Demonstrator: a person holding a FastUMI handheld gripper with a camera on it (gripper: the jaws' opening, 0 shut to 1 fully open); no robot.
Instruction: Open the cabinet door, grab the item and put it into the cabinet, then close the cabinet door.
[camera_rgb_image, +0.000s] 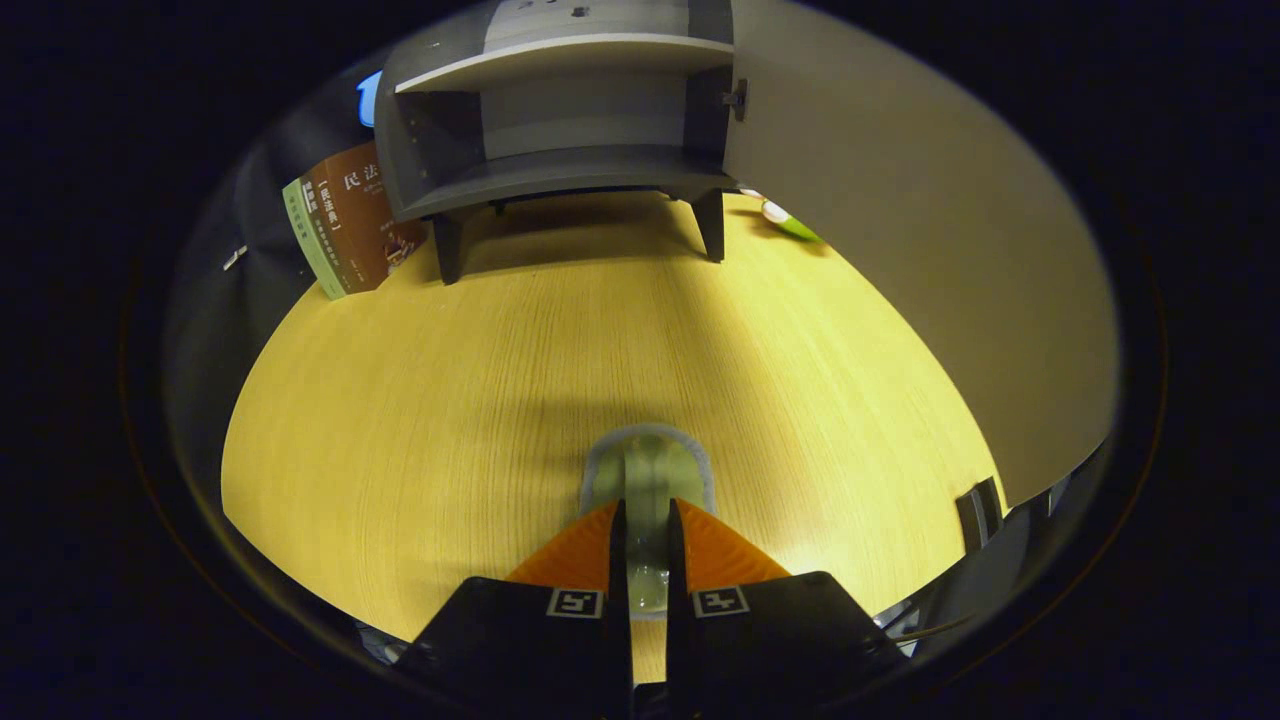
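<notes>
The gripper (648, 520) has its two fingers drawn narrow, both pressing on one pale, translucent green plastic piece (648, 470) held between them above the yellow wooden table (400, 400). Well beyond stands one grey cabinet (560, 110) on short legs, its one pale door (900, 250) swung open, with two shelves showing inside. One brown-covered book (350, 215) leans just beside the cabinet
</notes>
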